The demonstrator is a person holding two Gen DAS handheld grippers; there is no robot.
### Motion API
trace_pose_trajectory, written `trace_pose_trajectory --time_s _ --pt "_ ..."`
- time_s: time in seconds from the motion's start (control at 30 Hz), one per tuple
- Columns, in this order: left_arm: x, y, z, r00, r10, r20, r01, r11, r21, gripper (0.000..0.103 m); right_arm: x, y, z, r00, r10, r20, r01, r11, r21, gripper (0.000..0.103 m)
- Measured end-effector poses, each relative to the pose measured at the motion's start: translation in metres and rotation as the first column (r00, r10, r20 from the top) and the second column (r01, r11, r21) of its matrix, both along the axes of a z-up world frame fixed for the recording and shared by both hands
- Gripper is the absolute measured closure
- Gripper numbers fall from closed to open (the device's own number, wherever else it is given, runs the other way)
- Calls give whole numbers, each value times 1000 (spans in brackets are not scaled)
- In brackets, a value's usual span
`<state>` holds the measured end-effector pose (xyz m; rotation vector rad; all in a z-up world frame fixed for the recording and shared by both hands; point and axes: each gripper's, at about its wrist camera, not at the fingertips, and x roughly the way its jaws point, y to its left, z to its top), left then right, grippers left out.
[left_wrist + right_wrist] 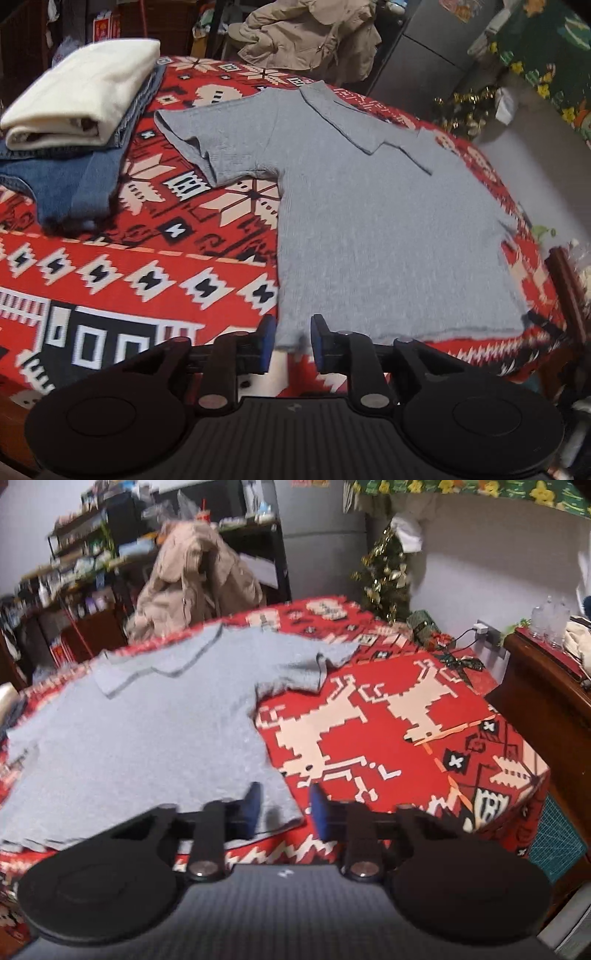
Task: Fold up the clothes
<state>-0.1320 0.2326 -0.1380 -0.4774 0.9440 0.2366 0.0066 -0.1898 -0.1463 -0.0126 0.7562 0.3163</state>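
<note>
- Grey ribbed polo shirt (388,221) lies spread flat on the red patterned blanket (147,266), collar at the far end, hem at the near edge.
- Its left sleeve (188,147) reaches out toward a stack of folded clothes: a cream folded garment (81,92) on top of folded jeans (74,188), at the far left of the blanket.
- Between that stack and the shirt runs a strip of bare blanket; in the right wrist view a broad bare stretch lies to the right of the shirt, out to the blanket's edge, where a dark wooden cabinet (546,709) stands close by.
- A beige jacket (192,579) is heaped beyond the far edge, with a small tinsel tree (388,572) further right.
- The left gripper (293,338) tilts down over the shirt's near left hem corner; its jaws stand apart, the corner between them, the pads not pressing.
- The right gripper (282,812) tilts down over the near right hem corner, likewise parted, the fabric edge in the gap, no grip visible.
</note>
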Motion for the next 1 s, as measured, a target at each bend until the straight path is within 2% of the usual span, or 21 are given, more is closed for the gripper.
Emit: trace_pose_trajectory --time_s 0.07,0.17,0.2,0.23,0.27,0.37,0.5,0.63,0.67,0.77,0.8,0.83,0.87,0.93,1.0 --pt "8 3 -5 1000 12 -18 -12 1000 -7 80 7 6 -8 1000 4 -10 -5 999 -39 80" --pt "15 3 -15 999 17 -50 -17 1000 3 78 9 8 -12 1000 11 -5 -11 999 -44 80" --pt "15 2 -17 999 14 -52 -14 1000 9 78 9 7 -13 1000 16 -9 -17 999 -40 92" --pt "15 0 -16 999 6 -54 -4 1000 26 87 7 6 -13 1000 24 -12 -25 999 -34 97" --pt "15 -2 -17 998 -3 -70 6 999 48 100 3 5 -11 999 32 -5 -32 999 -36 99" --pt "13 -8 -15 996 -22 -84 30 996 86 99 -9 5 -8 998 48 31 -46 997 -61 99" --pt "10 -9 -15 995 -27 -94 37 993 112 99 -15 4 -10 998 52 26 -49 993 -104 99" --pt "8 -7 -14 996 -22 -85 32 992 119 90 -15 6 -11 998 53 26 -49 991 -123 98" --pt "6 -7 -13 997 -20 -76 28 993 114 85 -15 5 -10 998 49 28 -45 992 -118 95" --pt "1 -6 -9 999 -11 -40 15 995 103 79 -16 1 -7 999 38 32 -35 994 -102 79" --pt "-1 -6 -6 1000 -10 -24 12 994 110 78 -17 -1 -6 999 36 32 -32 995 -93 78" --pt "-4 -7 -4 1000 -7 -6 8 993 116 73 -18 -3 -4 999 33 33 -30 996 -83 77" --pt "-6 -8 -1 1000 -5 16 3 993 119 64 -19 -5 -2 999 30 35 -28 997 -69 71" --pt "-9 -9 6 998 -2 59 -5 993 116 54 -23 -9 3 999 24 42 -23 999 -36 58" --pt "-10 -10 13 995 5 96 -14 995 98 46 -28 -11 9 998 25 53 -24 1000 -16 35"
